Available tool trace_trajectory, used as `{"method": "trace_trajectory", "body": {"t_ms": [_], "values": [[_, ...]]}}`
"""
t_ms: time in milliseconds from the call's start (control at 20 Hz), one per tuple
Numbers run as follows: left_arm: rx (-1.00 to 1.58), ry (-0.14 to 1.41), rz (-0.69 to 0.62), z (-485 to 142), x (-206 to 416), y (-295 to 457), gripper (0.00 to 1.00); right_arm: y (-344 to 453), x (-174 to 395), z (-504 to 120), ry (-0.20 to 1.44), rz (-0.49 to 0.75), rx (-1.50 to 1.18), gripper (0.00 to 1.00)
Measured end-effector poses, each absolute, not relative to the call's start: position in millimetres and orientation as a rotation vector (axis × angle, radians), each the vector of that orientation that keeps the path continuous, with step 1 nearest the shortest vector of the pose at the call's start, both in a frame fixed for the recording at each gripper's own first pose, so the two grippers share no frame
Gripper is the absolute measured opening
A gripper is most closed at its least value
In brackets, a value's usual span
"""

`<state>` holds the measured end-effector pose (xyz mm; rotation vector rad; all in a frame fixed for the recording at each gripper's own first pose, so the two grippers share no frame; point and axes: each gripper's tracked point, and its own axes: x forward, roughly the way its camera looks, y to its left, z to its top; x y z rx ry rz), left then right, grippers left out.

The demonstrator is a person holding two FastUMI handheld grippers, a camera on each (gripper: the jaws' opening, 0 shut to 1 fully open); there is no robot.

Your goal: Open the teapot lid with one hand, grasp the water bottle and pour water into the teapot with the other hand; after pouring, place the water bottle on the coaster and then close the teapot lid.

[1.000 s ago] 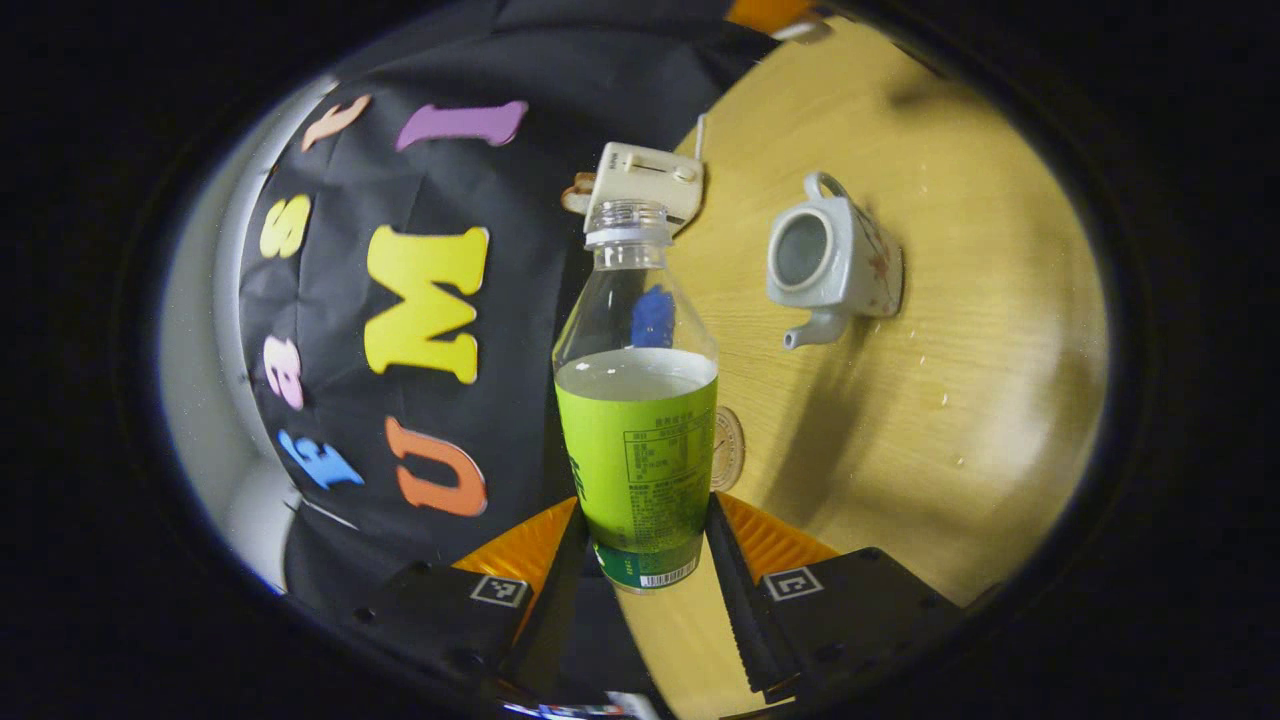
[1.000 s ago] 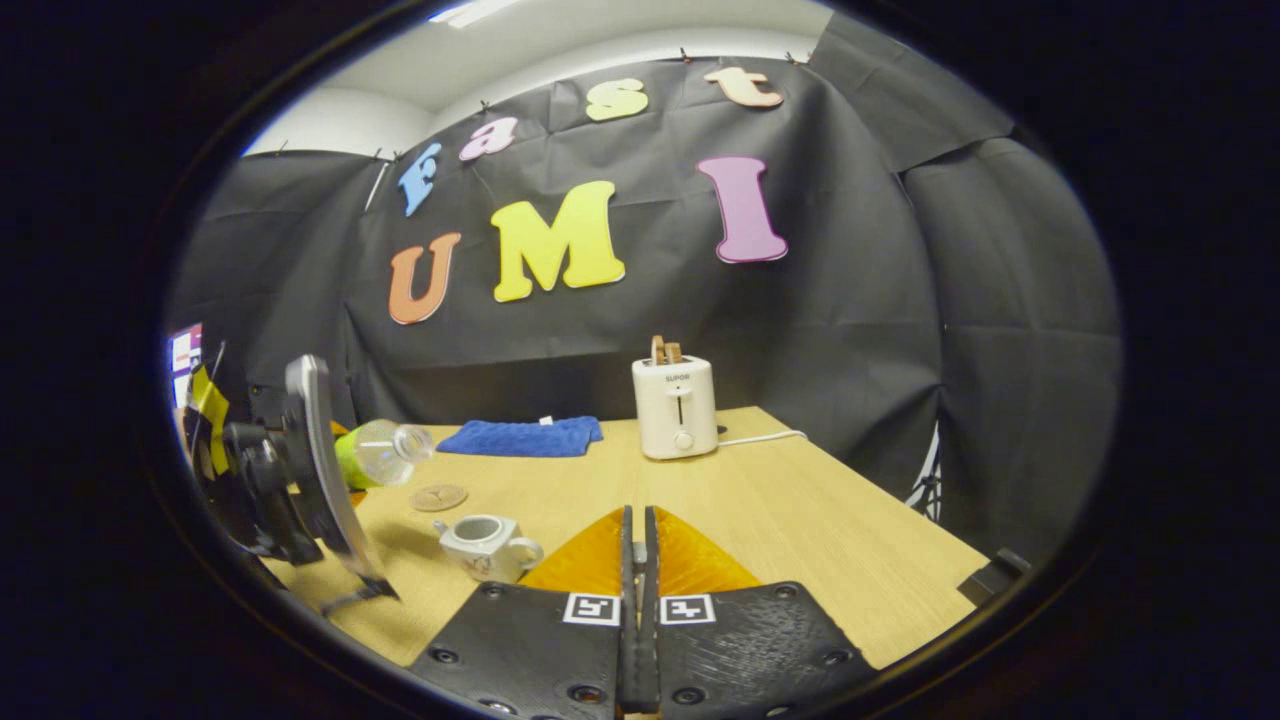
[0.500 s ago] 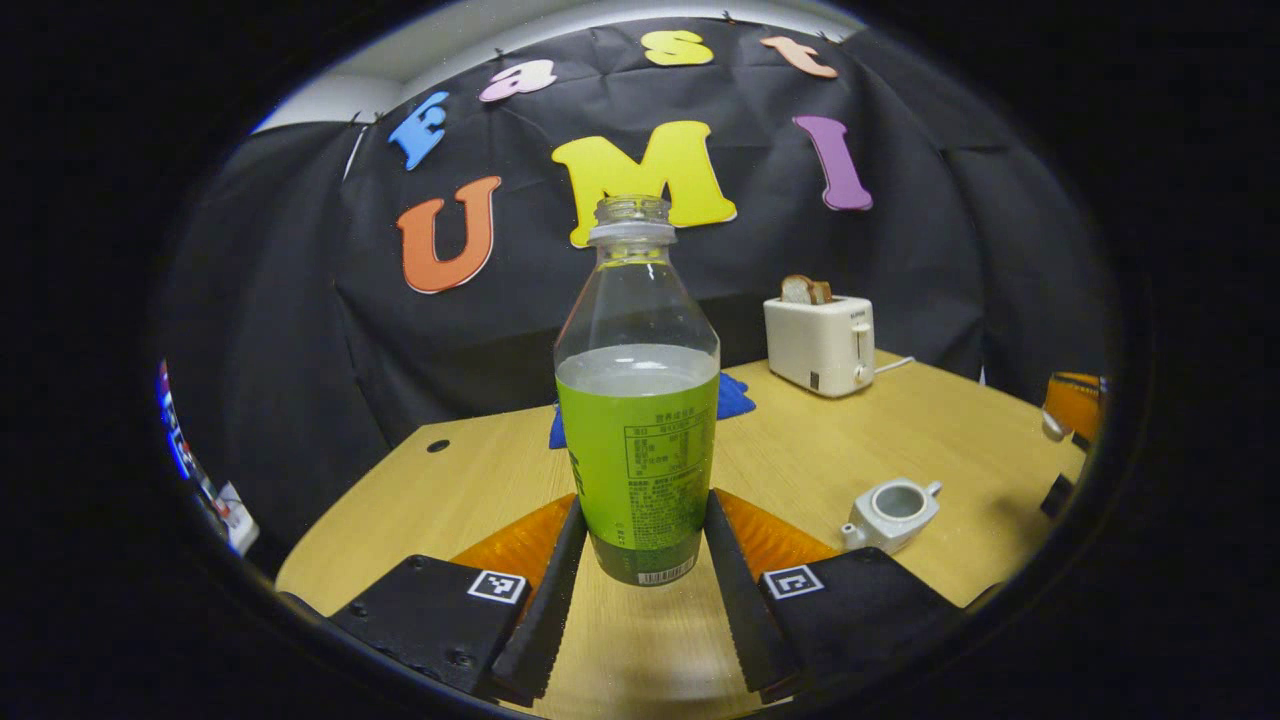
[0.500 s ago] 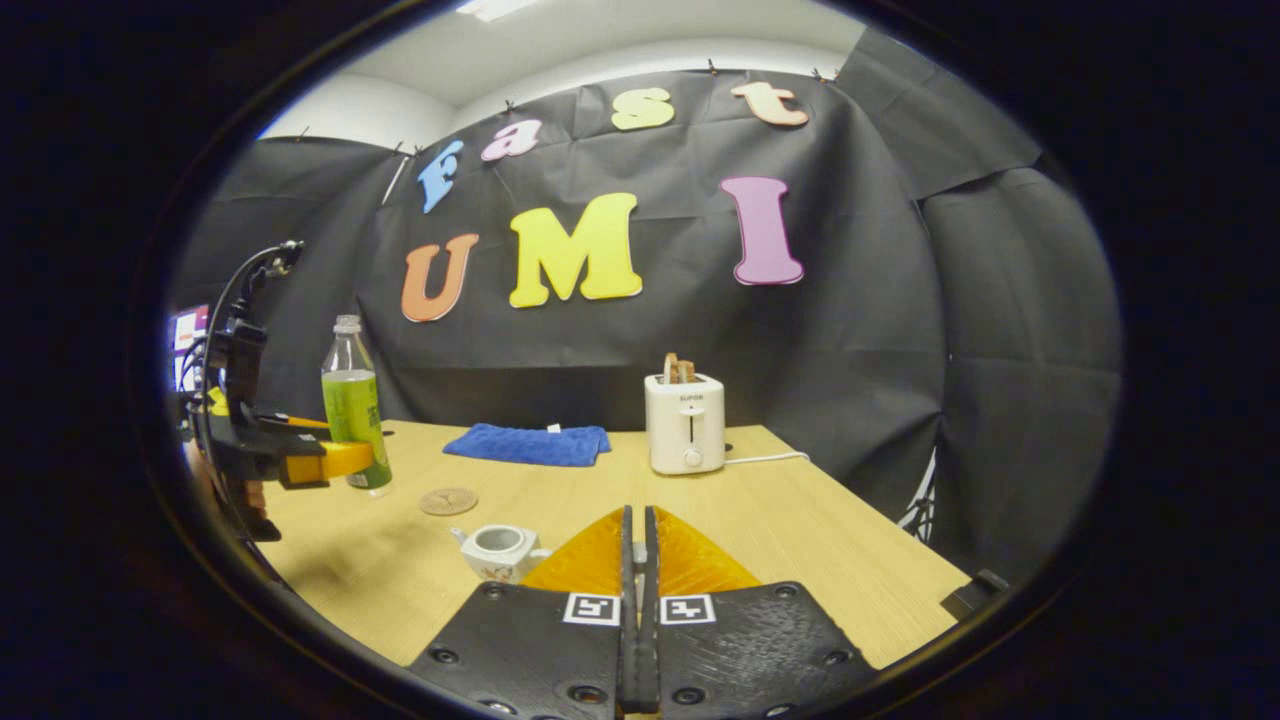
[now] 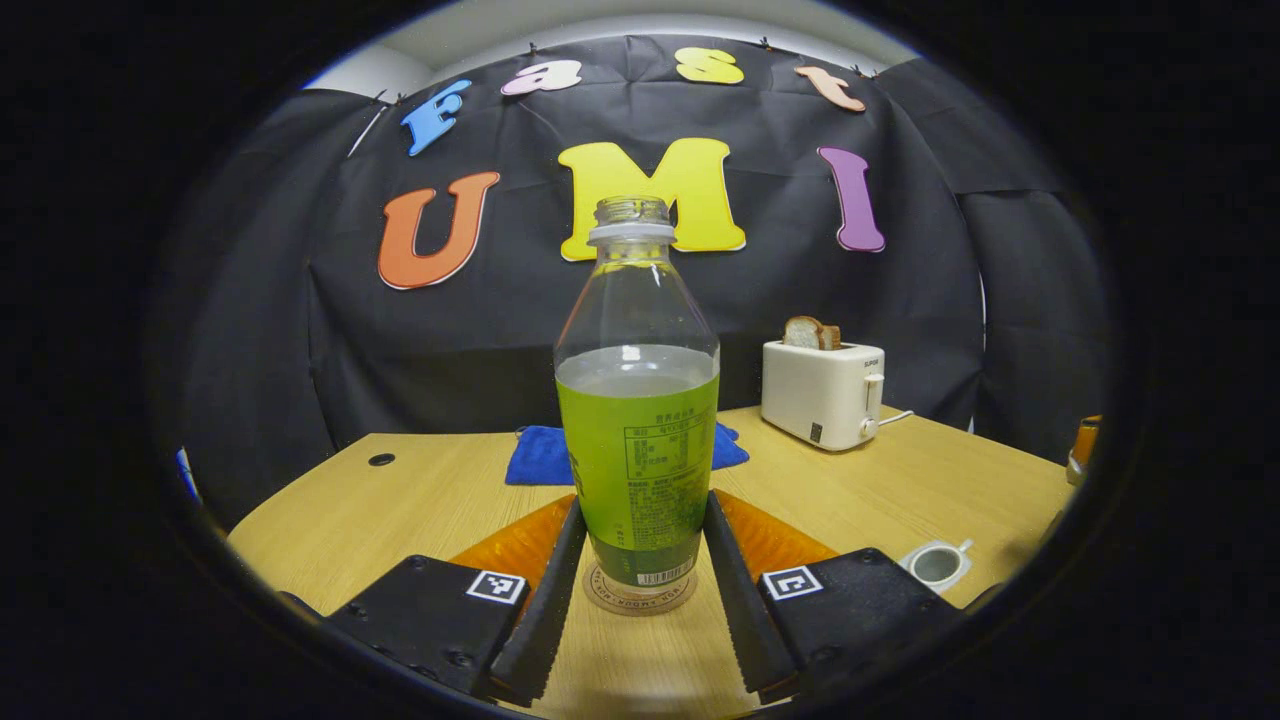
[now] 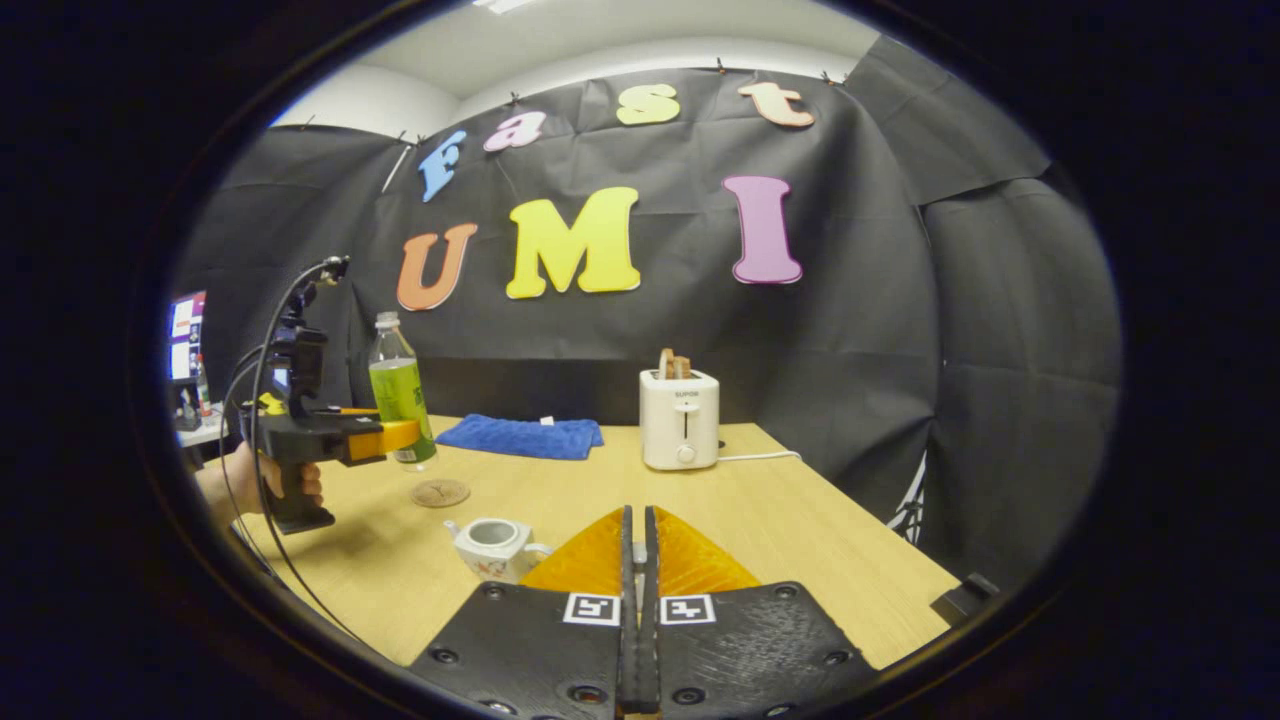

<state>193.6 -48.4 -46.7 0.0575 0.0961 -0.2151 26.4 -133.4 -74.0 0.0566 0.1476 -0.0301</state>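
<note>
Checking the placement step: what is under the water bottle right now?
In the left gripper view the coaster lies beneath the water bottle, its front rim showing below the base. The bottle covers the rest, and the right gripper view suggests a gap, so contact is unclear.

bottle (image 5: 637, 440) above coaster (image 5: 638, 597) | teapot (image 5: 937, 564) right | toaster (image 5: 822, 393) behind

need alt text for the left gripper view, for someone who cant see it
The left tool grips an upright, uncapped water bottle with a green label just above a round coaster on a wooden table. Behind it lie a blue cloth and a white toaster holding bread; the lidless teapot sits lower right.
</note>
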Motion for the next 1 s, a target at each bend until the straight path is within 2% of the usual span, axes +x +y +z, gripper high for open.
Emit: {"method": "trace_trajectory", "body": {"t_ms": [350, 850, 1000], "values": [[0.07, 0.189, -0.24, -80.9, 220.4, -55.0, 0.72, -134.7, 37.0, -93.3, 0.191, -0.047, 0.063, 0.0], [0.064, 0.215, -0.234, -96.4, 226.5, -45.9, 0.72, -123.3, 44.7, -102.8, 0.213, -0.025, 0.064, 0.0], [0.072, 0.217, -0.23, -95.8, 226.0, -44.3, 0.77, -124.2, 44.4, -101.2, 0.209, -0.03, 0.065, 0.0]]}}
